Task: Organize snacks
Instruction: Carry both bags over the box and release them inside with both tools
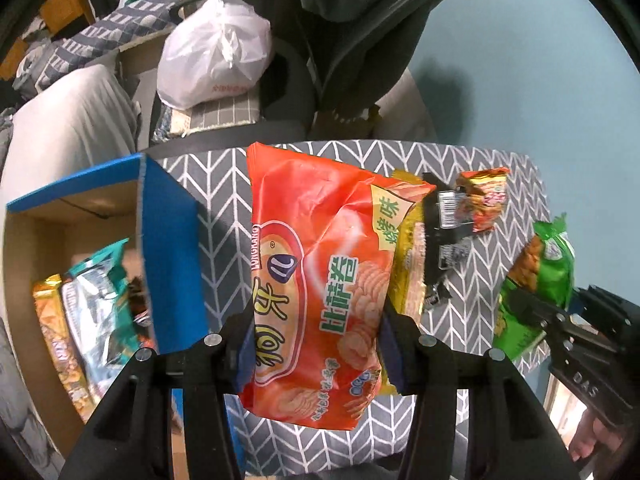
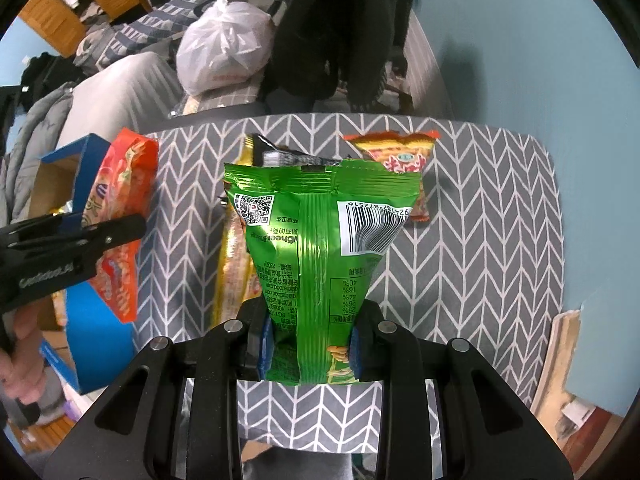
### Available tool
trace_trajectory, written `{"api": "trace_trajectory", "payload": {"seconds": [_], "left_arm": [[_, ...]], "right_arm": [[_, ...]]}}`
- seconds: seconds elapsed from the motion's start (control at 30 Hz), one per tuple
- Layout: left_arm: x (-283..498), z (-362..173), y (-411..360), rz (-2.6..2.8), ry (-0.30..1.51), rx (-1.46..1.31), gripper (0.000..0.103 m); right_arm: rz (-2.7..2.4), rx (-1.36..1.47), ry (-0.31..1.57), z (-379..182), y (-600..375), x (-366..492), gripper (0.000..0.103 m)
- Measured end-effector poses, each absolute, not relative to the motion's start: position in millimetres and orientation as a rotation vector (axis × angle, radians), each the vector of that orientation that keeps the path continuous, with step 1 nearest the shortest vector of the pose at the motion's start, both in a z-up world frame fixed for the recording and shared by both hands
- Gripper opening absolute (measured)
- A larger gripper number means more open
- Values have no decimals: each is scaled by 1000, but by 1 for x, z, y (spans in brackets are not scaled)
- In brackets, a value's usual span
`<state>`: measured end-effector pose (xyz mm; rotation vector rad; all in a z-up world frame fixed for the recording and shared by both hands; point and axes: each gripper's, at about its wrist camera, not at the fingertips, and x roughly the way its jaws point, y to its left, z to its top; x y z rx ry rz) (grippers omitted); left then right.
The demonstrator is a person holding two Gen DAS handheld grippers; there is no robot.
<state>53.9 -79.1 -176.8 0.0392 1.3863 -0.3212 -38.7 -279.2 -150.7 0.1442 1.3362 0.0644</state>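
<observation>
My left gripper (image 1: 312,342) is shut on a big orange snack bag (image 1: 320,280), which hangs above the grey chevron tablecloth (image 1: 500,248). To its left stands a blue box (image 1: 172,248) that holds a teal and silver bag (image 1: 96,292) and an orange-yellow bag (image 1: 60,340). My right gripper (image 2: 311,344) is shut on a green snack bag (image 2: 320,248), held off the cloth. On the cloth lie a yellow pack (image 2: 232,264), a black pack (image 2: 280,152) and a small red-orange pack (image 2: 400,152). The right wrist view shows the left gripper (image 2: 120,232) with the orange bag (image 2: 120,184) beside the box (image 2: 100,344).
Behind the table a chair carries a white plastic bag (image 1: 216,56), and dark clothing (image 1: 360,20) hangs over it. A pale grey cushion (image 1: 72,120) lies at the back left. A blue wall (image 1: 520,80) runs along the right. A person's hand (image 2: 20,360) grips the left handle.
</observation>
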Motion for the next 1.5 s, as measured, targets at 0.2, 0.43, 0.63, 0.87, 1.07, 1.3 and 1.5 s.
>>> {"api": "trace_trajectory", "payload": {"seconds": [0.2, 0.43, 0.63, 0.87, 1.07, 1.3, 1.5], "left_arm": [[40, -148, -66, -315, 1344, 21, 53], [29, -120, -37, -277, 1305, -16, 53], [20, -107, -2, -218, 1285, -77, 53], [10, -109, 44, -128, 1286, -143, 53], [-1, -117, 81, -35, 1293, -175, 53], [-8, -142, 114, 61, 1317, -187, 53], [-5, -168, 133, 113, 1356, -198, 54]], "right_arm": [[88, 130, 1315, -134, -267, -39, 27], [144, 107, 1287, -115, -243, -33, 27], [203, 81, 1274, -110, -216, -27, 27], [280, 47, 1263, -107, -182, -21, 27], [347, 26, 1261, -106, -150, -14, 27], [420, 1, 1261, -104, -112, -10, 27], [484, -28, 1280, -111, -79, -7, 27]]}}
